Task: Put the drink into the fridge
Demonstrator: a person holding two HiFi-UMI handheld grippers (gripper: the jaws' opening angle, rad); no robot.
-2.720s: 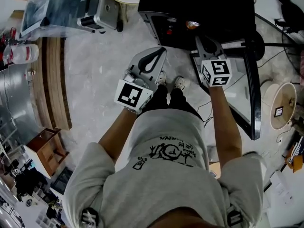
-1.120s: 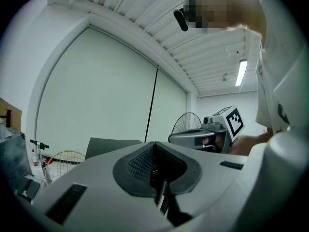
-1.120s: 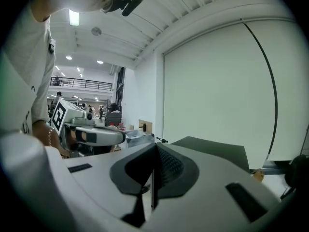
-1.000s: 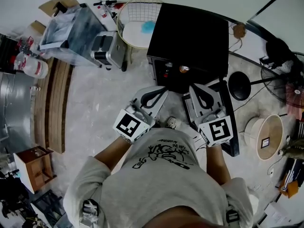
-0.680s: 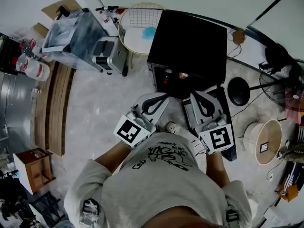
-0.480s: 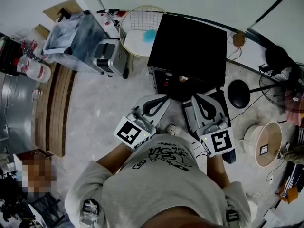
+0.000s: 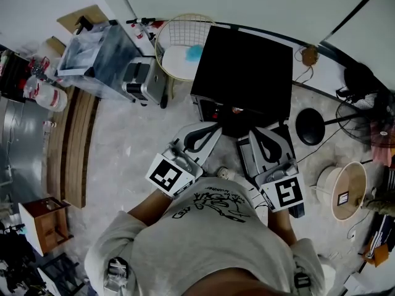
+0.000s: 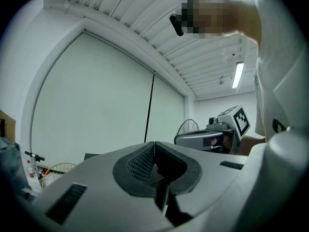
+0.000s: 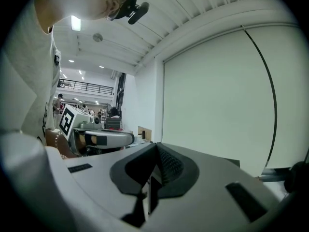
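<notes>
Left of centre, left hand-held gripper (image 7: 208, 131) is pressed together on nothing, held level in front of the black box-shaped fridge (image 7: 247, 66). No drink in either grip. The small red and orange spots (image 7: 236, 110) at the fridge's front edge may be it, too small to tell. Right hand-held gripper (image 7: 262, 134) is also pressed together and empty, just beside what looks like the open black door panel (image 7: 295, 165). Judgement: drink likely in, closing step next. Push the panel's outer edge with shut tips, swing slowly, and keep the other gripper clear of the gap.
</notes>
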